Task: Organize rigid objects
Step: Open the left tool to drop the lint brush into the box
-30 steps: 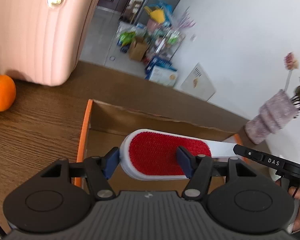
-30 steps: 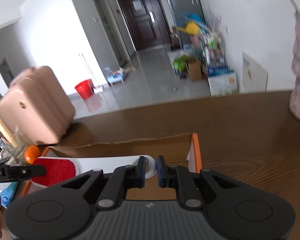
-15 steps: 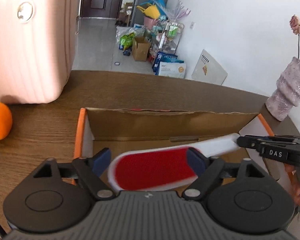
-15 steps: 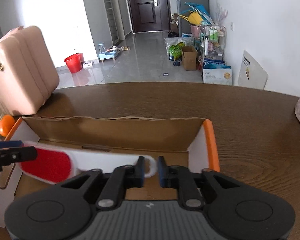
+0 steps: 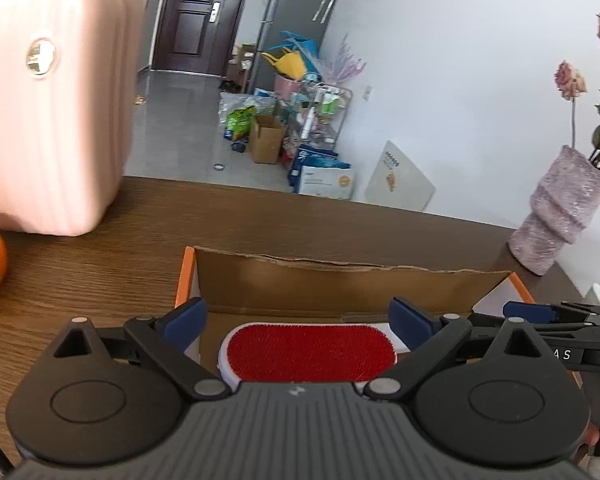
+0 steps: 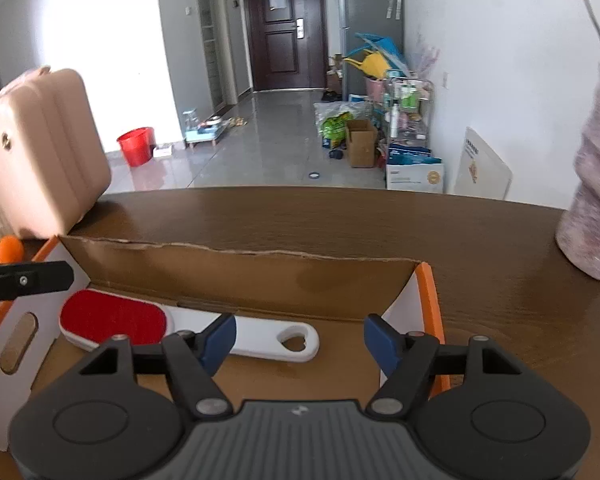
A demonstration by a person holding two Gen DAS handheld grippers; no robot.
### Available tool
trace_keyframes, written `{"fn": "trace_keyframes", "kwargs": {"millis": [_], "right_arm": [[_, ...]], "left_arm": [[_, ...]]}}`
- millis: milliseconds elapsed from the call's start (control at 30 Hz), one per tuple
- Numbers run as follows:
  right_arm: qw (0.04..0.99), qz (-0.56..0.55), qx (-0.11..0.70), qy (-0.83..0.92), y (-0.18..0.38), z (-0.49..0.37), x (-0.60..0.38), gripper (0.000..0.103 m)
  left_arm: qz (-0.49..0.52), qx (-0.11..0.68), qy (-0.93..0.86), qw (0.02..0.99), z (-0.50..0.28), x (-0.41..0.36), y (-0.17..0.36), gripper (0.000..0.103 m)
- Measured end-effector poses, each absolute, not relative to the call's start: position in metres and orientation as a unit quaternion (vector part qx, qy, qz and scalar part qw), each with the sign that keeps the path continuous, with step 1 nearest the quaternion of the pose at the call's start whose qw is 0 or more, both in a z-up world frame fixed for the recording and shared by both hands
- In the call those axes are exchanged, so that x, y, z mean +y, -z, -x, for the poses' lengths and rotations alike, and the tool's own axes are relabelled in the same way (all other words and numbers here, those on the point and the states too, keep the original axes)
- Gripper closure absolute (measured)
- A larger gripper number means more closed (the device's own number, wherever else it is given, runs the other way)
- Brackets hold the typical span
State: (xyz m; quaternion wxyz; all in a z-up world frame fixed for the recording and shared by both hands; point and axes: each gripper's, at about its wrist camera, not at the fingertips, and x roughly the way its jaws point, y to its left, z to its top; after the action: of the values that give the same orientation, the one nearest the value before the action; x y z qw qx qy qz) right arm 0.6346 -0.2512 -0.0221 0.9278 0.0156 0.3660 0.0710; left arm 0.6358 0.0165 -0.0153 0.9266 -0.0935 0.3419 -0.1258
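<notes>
White-handled lint brush with oval red bristle pad (image 6: 188, 328) lies flat on floor of orange-edged open cardboard box (image 6: 428, 296), apparently untouched, left gripper (image 5: 298, 314) and right gripper (image 6: 298, 334) both just opened wide above it, blue pads clear, on brown wooden table (image 6: 480, 240).

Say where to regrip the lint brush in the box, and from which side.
Take the lint brush by its flat white handle, between the red pad and the heart-shaped hole. It lies flat on the cardboard box floor, so come from above, jaws across its narrow width. The right gripper probably suits: it hangs open over that end.
</notes>
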Motion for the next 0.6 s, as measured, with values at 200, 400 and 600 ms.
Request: {"fn": "trace_keyframes", "kwargs": {"millis": [200,400,600], "right_arm": [[0.930,-0.033,0.363,-0.049,0.023,-0.624,-0.283,0.032],[0.934,-0.044,0.352,-0.039,0.024,-0.612,-0.304,0.031],[0.940,-0.058,0.332,-0.051,0.007,-0.585,-0.310,0.030]], "left_arm": [[0.078,0.336,0.149,0.927,-0.633,-0.010,0.014,0.002],[0.062,0.323,0.169,0.929,-0.626,-0.034,0.013,0.001],[0.043,0.276,0.171,0.945,-0.595,-0.040,-0.003,0.000]]}}
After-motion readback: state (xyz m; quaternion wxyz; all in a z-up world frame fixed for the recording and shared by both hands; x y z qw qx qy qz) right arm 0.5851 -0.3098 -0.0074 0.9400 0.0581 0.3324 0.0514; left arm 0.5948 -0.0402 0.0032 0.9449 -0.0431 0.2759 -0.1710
